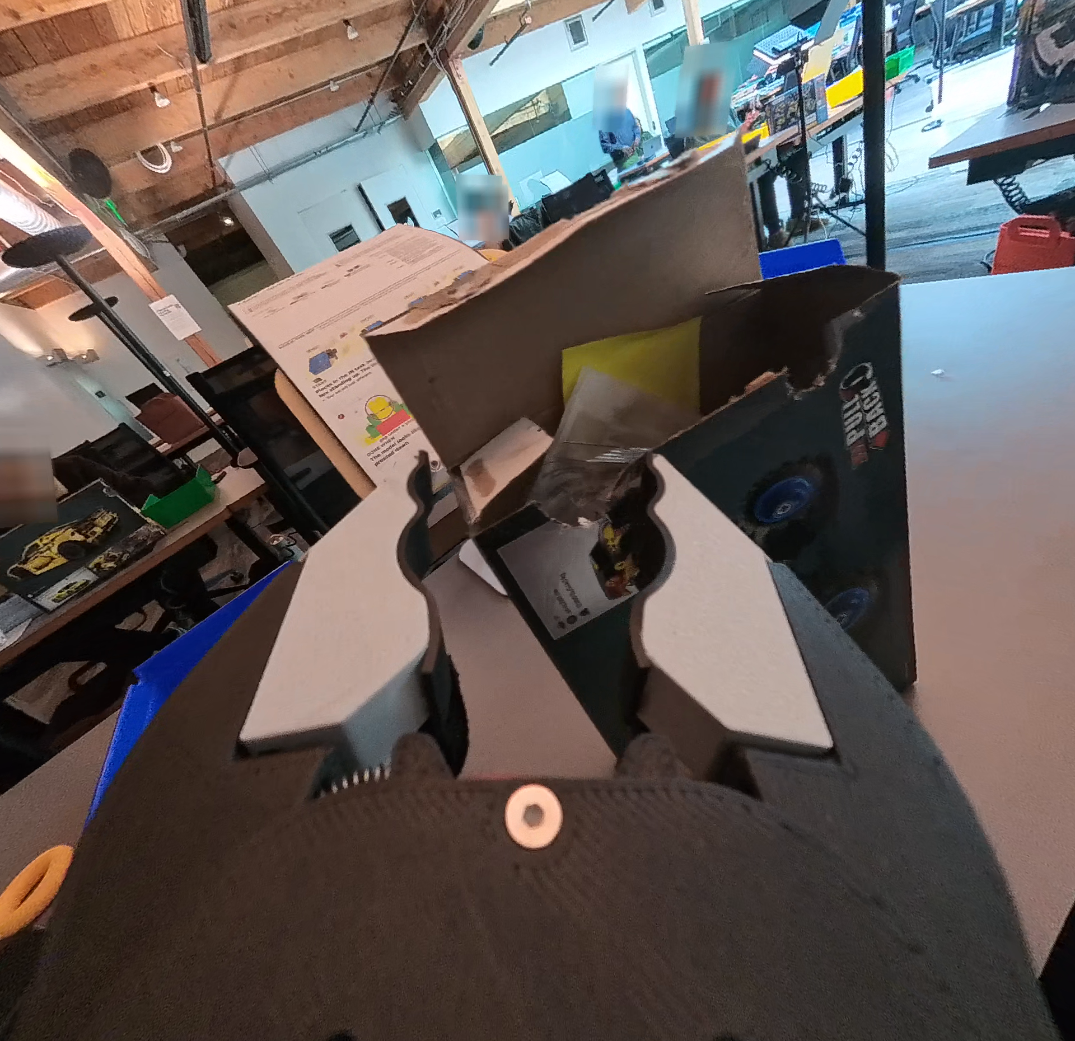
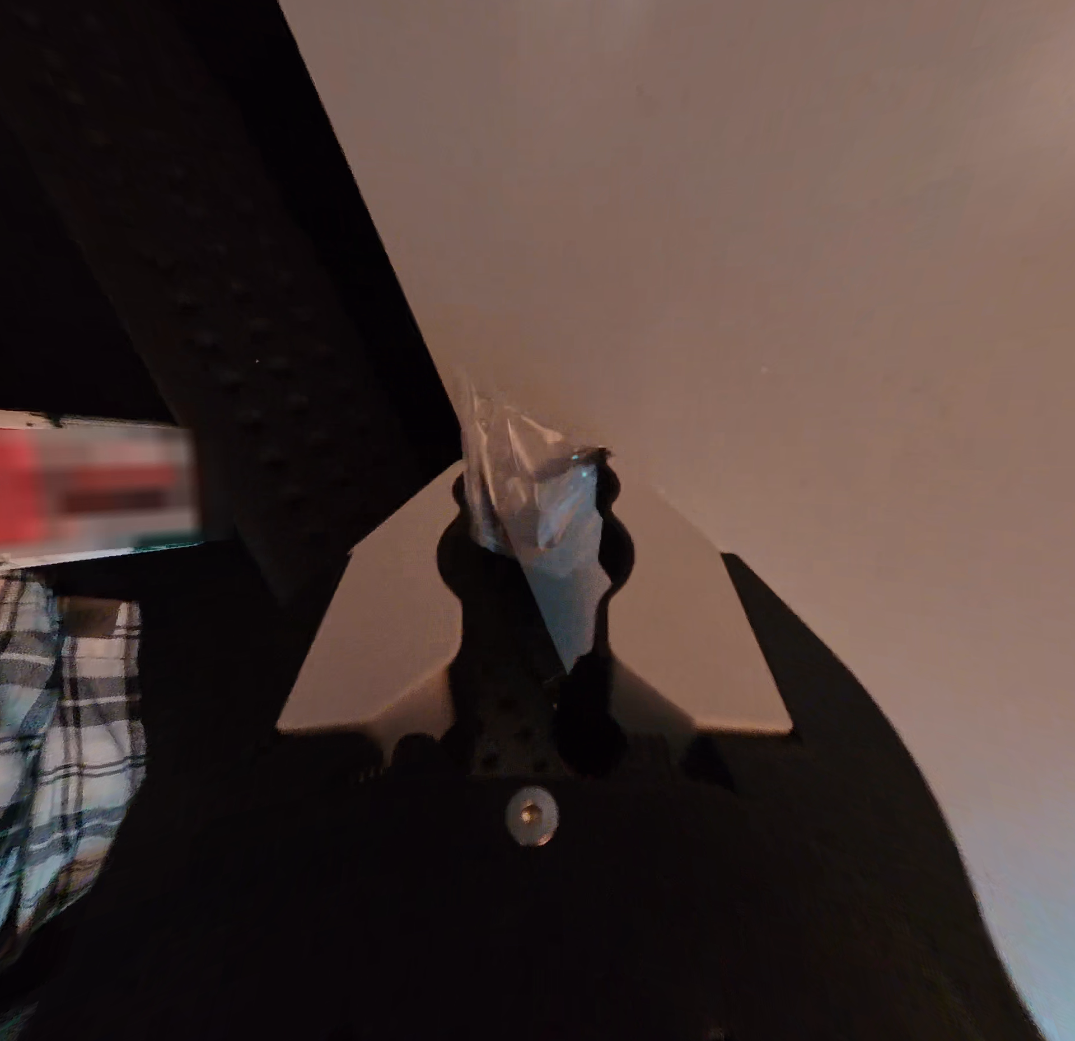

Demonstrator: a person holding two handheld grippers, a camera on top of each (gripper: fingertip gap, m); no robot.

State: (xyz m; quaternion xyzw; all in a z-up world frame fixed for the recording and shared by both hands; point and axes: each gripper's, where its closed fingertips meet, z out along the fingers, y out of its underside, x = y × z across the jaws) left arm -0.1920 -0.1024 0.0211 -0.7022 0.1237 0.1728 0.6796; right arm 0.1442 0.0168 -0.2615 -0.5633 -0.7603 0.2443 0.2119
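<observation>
At far left of the left wrist view a blue plastic bin (image 1: pixel 174 652) is cut off by the gripper body, so only its rim shows; beside it a white printed instruction sheet (image 1: pixel 349 327) stands propped, its lower half hidden. The left gripper (image 1: pixel 538 490), matte black with pale grey wavy-edged fingers (image 1: pixel 355 606), has its jaws apart, framing the near corner of a black printed cardboard box (image 1: pixel 837 490) with a torn top edge; whether the right-hand finger touches the box wall cannot be told. The box stands upright on the grey tabletop (image 1: pixel 989 431), its brown flap (image 1: pixel 582 315) raised; inside show a flat yellow sheet (image 1: pixel 640 362) and a crinkled clear plastic bag (image 1: pixel 593 460), whose contents are hard to make out.

The right wrist view is dim and blurred; at left a plaid cloth (image 2: pixel 64 722) is cut off; a dark perforated beam (image 2: pixel 244 344) crosses diagonally. The right gripper (image 2: pixel 532 472) has its jaws drawn close, clamped on a crumpled clear plastic wrapper (image 2: pixel 523 490) against the pale table surface (image 2: pixel 756 199).
</observation>
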